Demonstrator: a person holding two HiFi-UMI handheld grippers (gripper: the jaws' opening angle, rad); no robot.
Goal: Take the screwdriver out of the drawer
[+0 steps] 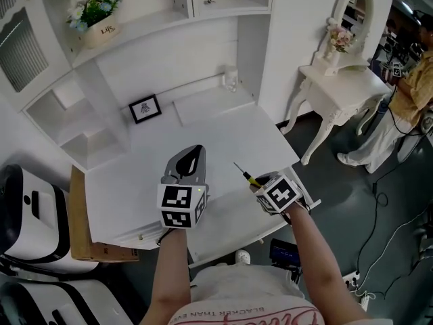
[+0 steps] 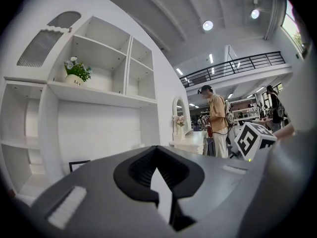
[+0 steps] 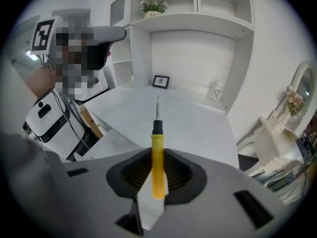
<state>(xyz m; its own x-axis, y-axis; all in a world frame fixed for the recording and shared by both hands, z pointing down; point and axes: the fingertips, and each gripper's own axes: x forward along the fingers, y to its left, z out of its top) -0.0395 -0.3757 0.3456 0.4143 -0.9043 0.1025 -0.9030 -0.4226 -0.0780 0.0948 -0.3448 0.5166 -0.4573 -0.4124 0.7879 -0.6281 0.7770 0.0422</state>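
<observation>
My right gripper (image 1: 260,185) is shut on a screwdriver (image 1: 247,176) with a yellow handle, a black collar and a thin metal shaft. It holds the tool above the front right of the white desk (image 1: 203,134). In the right gripper view the handle of the screwdriver (image 3: 157,155) lies between the ribbed pads of the right gripper (image 3: 157,175), and the shaft points out over the desk. My left gripper (image 1: 193,158) hovers above the desk's front middle, jaws together and holding nothing. In its own view the left gripper (image 2: 157,152) points about level at the shelves. A white ledge (image 1: 230,239) below the desk's front edge looks like the drawer.
A small framed picture (image 1: 145,108) and a glass jar (image 1: 231,78) stand at the back of the desk. A flower pot (image 1: 98,19) sits on the shelf above. At the left are a cardboard box (image 1: 91,249) and a white machine (image 1: 27,208). A dressing table (image 1: 338,80) and a person (image 1: 416,80) are to the right.
</observation>
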